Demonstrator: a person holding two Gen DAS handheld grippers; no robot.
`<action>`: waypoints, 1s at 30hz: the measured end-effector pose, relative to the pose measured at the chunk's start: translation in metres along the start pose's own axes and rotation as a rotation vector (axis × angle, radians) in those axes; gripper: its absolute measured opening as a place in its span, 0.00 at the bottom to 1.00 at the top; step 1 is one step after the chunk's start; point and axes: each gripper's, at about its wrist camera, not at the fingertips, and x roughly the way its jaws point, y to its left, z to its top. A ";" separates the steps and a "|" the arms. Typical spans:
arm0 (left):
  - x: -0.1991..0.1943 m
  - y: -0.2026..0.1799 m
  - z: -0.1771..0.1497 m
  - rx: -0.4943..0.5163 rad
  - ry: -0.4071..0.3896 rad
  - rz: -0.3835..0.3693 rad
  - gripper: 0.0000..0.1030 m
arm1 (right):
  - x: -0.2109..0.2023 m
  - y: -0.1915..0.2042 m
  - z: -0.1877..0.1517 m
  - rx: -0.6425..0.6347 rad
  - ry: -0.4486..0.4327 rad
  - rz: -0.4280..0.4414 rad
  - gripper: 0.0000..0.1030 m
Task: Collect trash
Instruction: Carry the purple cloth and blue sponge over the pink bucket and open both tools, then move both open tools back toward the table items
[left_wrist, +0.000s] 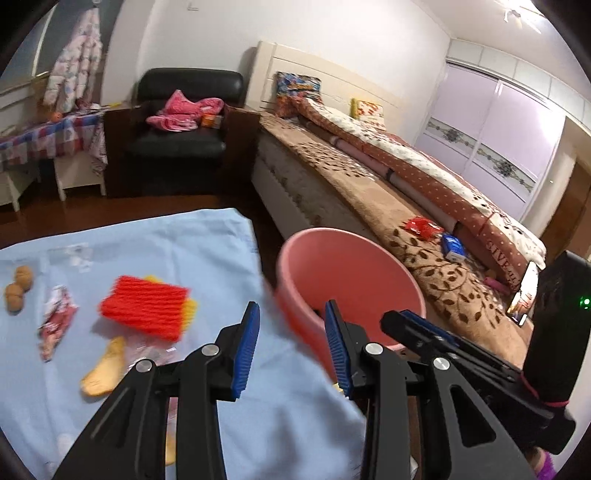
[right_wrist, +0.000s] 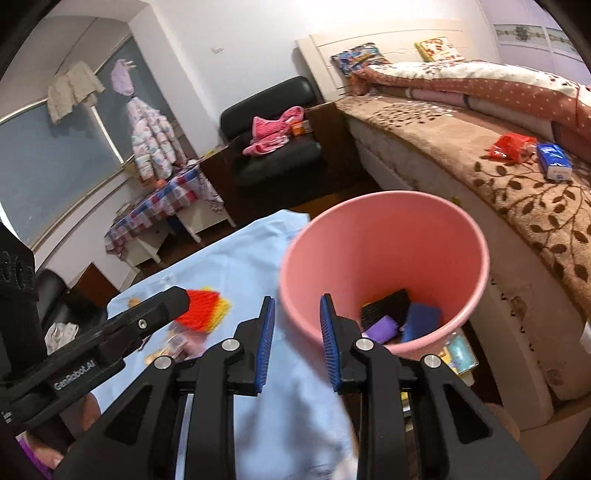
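A pink bin stands at the right edge of a light blue cloth. Black, purple and blue items lie at its bottom. On the cloth lie a red foam net over a yellow one, a crumpled wrapper, two walnuts and a yellow peel. My left gripper is open and empty, just left of the bin's near rim. My right gripper is open and empty at the near rim.
A bed with a brown leaf-pattern blanket runs along the right, bearing a red packet and a blue tissue pack. A black armchair and a checked-cloth table stand beyond.
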 end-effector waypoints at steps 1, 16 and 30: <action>-0.005 0.008 -0.003 -0.010 -0.001 0.009 0.34 | 0.000 0.005 -0.002 -0.009 0.001 0.004 0.25; -0.066 0.145 -0.035 -0.045 -0.011 0.272 0.34 | 0.015 0.060 -0.028 -0.099 0.054 0.082 0.25; -0.031 0.212 -0.027 -0.126 0.101 0.330 0.34 | 0.062 0.096 -0.022 -0.194 0.164 0.144 0.25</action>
